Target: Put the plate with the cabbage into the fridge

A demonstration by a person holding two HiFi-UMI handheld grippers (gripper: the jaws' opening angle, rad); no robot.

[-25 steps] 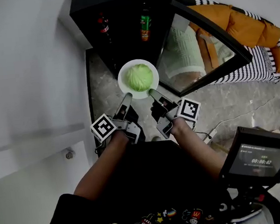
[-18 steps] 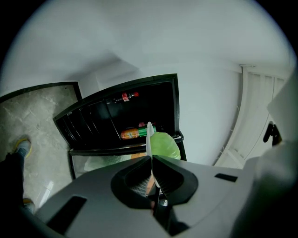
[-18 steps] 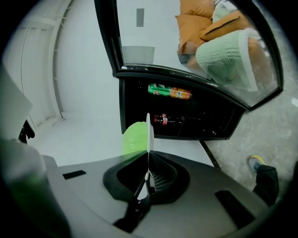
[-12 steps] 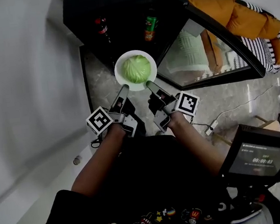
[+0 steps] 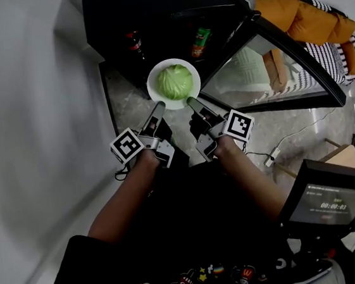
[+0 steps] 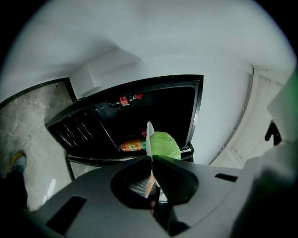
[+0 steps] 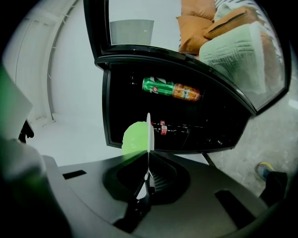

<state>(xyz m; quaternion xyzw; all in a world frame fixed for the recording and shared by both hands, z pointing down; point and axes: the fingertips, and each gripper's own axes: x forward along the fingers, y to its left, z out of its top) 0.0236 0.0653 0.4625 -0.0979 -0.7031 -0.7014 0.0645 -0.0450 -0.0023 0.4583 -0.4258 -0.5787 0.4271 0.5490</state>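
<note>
A white plate [image 5: 154, 91] carries a pale green cabbage [image 5: 175, 82] and hangs in the air in front of the open black fridge [image 5: 163, 19]. My left gripper [image 5: 160, 106] is shut on the plate's near left rim, my right gripper [image 5: 191, 101] on its near right rim. The left gripper view has the plate [image 6: 149, 135] edge-on between the jaws, with the cabbage [image 6: 164, 145] to its right. In the right gripper view the plate [image 7: 148, 132] is also edge-on, the cabbage [image 7: 134, 136] on its left.
Inside the fridge stand a dark cola bottle [image 5: 133, 44] and a green and orange bottle [image 5: 200, 42]. The glass door [image 5: 271, 70] is swung open to the right. A white wall [image 5: 27, 110] is on the left. An orange cushion [image 5: 300, 13] lies on striped bedding beyond the door.
The plate with the cabbage has moved slightly closer to the fridge opening, both grippers still holding it. The view has shifted toward the fridge.
</note>
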